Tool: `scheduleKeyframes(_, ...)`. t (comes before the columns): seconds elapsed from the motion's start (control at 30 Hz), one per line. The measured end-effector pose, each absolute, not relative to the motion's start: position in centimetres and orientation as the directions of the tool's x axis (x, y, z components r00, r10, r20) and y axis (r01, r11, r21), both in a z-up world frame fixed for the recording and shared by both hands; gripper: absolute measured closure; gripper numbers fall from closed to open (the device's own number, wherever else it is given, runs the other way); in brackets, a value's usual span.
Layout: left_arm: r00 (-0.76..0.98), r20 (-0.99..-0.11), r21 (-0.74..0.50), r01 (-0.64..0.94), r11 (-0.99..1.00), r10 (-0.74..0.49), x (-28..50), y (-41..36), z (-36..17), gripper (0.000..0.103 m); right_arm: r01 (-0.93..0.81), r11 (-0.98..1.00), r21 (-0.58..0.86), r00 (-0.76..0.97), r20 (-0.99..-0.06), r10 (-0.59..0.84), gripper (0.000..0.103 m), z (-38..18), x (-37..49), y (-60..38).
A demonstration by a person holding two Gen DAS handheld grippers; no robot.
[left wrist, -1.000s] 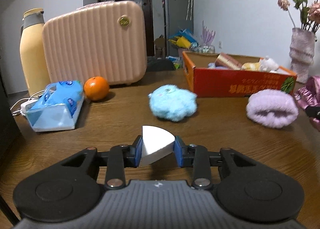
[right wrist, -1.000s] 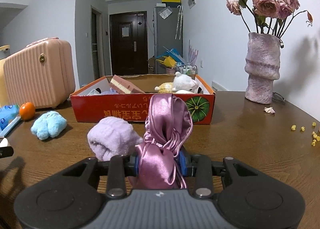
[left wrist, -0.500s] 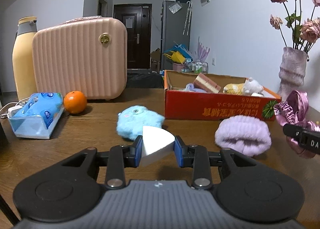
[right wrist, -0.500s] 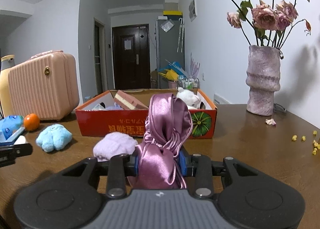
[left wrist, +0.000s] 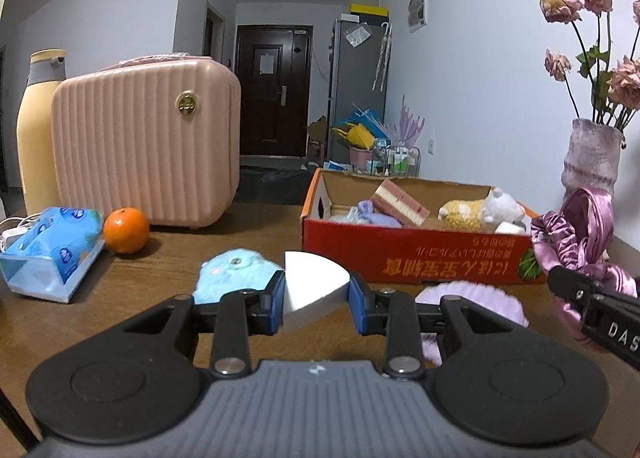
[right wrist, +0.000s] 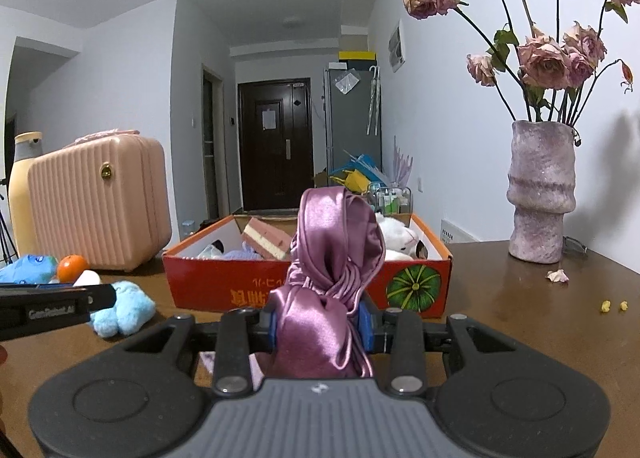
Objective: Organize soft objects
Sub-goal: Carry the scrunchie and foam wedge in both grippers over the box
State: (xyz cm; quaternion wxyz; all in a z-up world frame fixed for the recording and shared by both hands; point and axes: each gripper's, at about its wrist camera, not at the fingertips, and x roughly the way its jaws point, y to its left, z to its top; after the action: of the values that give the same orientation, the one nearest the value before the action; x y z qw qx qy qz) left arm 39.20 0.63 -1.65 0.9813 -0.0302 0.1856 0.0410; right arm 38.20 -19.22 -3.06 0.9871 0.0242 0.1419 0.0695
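The left claw (left wrist: 316, 300) pinches a white wedge-shaped sponge (left wrist: 312, 286) above the worktop (left wrist: 160, 278), with a blue plush toy (left wrist: 232, 272) just beyond it. Rightward, the right claw (right wrist: 320, 324) grips a purple satin cloth (right wrist: 332, 278) before the red box (right wrist: 320, 282) of soft things, mid-worktop.

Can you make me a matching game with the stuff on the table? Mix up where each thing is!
Things:
1. white wedge sponge
2. purple satin cloth
3. orange
4. pink and cream cake toy

Places:
A. inside the red box
B. on the table beside the blue tissue pack
C. in the left gripper
D. in the right gripper

Pairs: 1-C, 2-D, 3-B, 4-A
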Motion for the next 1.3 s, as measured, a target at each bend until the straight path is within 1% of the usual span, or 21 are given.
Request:
scheduleKeyframes(0.17, 0.934, -0.352, -0.066, -0.093, 0.993, 0.064, 40.6, -0.2, -1.2, 0.070, -0.127, 0.989, 0.071, 0.953, -0.269, 0.142, 0.068, -3.0, 39.3, -19.5)
scheduleKeyframes(0.67, 0.946, -0.319, -0.078, -0.087, 0.993, 0.057, 45.0, -2.5, -0.6, 0.070, -0.131, 0.990, 0.058, 0.959, -0.248, 0.141, 0.068, -3.0, 43.5, -19.9)
scheduleKeyframes(1.3, 0.956, -0.287, -0.072, -0.081, 0.994, 0.057, 50.5, -4.3, -0.4, 0.070, -0.133, 0.991, 0.023, 0.965, -0.223, 0.135, 0.068, -3.2, 49.0, -19.7)
